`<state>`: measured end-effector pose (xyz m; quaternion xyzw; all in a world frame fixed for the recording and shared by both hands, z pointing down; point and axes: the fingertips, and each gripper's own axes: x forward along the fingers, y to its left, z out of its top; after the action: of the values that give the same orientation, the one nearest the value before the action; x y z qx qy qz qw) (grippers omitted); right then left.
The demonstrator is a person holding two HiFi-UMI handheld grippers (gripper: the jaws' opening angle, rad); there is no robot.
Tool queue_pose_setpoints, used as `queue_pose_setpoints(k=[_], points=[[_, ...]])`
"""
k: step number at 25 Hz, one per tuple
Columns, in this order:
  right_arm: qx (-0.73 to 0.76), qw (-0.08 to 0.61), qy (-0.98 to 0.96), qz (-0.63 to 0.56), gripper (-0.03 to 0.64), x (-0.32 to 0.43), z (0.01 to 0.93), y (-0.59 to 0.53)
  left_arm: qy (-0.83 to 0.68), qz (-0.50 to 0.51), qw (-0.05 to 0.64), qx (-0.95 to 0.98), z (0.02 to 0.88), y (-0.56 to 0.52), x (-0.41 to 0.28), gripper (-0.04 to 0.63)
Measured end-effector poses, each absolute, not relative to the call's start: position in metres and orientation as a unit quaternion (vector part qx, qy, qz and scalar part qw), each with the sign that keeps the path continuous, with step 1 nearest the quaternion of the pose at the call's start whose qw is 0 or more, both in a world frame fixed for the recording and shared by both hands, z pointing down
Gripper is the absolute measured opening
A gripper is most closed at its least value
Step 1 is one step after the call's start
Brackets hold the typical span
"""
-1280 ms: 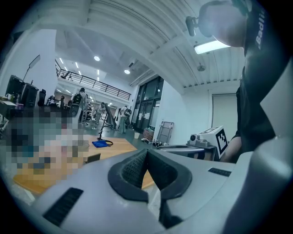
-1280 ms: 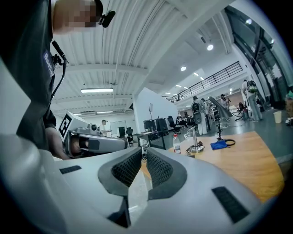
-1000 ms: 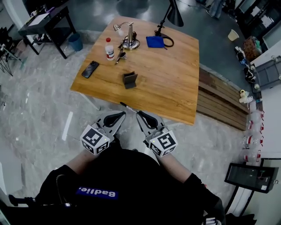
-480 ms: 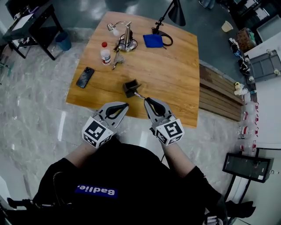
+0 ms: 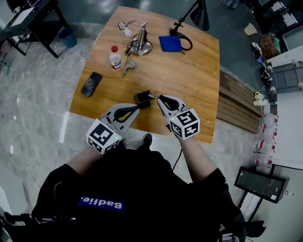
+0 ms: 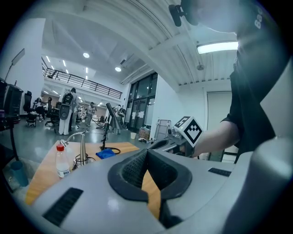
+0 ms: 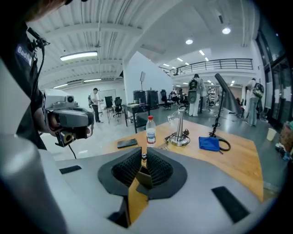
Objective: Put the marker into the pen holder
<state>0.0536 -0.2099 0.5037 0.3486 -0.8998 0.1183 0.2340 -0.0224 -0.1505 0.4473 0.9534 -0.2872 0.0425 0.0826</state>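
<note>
Marker (image 5: 152, 97) pinched in the right gripper (image 5: 158, 98), its free end meeting the near-right edge of the pen holder (image 5: 142, 99) on a wooden table (image 5: 189, 85); the head view does not show whether the tip is inside the opening. The right gripper view shows the two fingers (image 7: 158, 168) pressed on the slim marker (image 7: 143, 156), whose end sticks up between them, with the dark pen holder (image 7: 144, 177) just below.

The left gripper (image 5: 138, 107) hangs beside the pen holder's near-left corner, tips close to it, and contact cannot be told. In its own view, the left gripper (image 6: 146, 155) has its ribbed fingers (image 6: 132, 169) closed against each other at the tips with nothing between them, and only bare table wood shows through the gap lower down. The right gripper's cube with square markers (image 6: 188, 130) shows just beyond.

A person in a dark top holds both tools and stands at the table's near edge. Well apart from the pen holder, toward the far side of the table, stand a clear bottle with a red cap (image 5: 114, 57), a chrome stand (image 5: 139, 40) and a folded blue cloth (image 5: 169, 44). A dark phone (image 5: 91, 84) lies flat near the left edge, and a black lamp (image 5: 199, 14) rises at the far edge.
</note>
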Motion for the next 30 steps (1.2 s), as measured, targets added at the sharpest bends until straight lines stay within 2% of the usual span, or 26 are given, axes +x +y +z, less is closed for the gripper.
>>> queue_pose_setpoints(k=[12, 23, 30], points=[[0.137, 0.39, -0.902, 0.123, 0.039, 0.042, 0.561, -0.268, -0.361, 0.054, 0.096, 0.926, 0.45, -0.176, -0.011, 0.009], [0.0, 0.471, -0.865, 0.174, 0.04, 0.008, 0.628, -0.265, -0.416, 0.06, 0.109, 0.901, 0.457, -0.172, -0.036, 0.009], [-0.026, 0.509, -0.843, 0.172, 0.04, 0.0, 0.652, -0.272, -0.432, 0.063, 0.125, 0.891, 0.465, -0.163, -0.051, 0.009]])
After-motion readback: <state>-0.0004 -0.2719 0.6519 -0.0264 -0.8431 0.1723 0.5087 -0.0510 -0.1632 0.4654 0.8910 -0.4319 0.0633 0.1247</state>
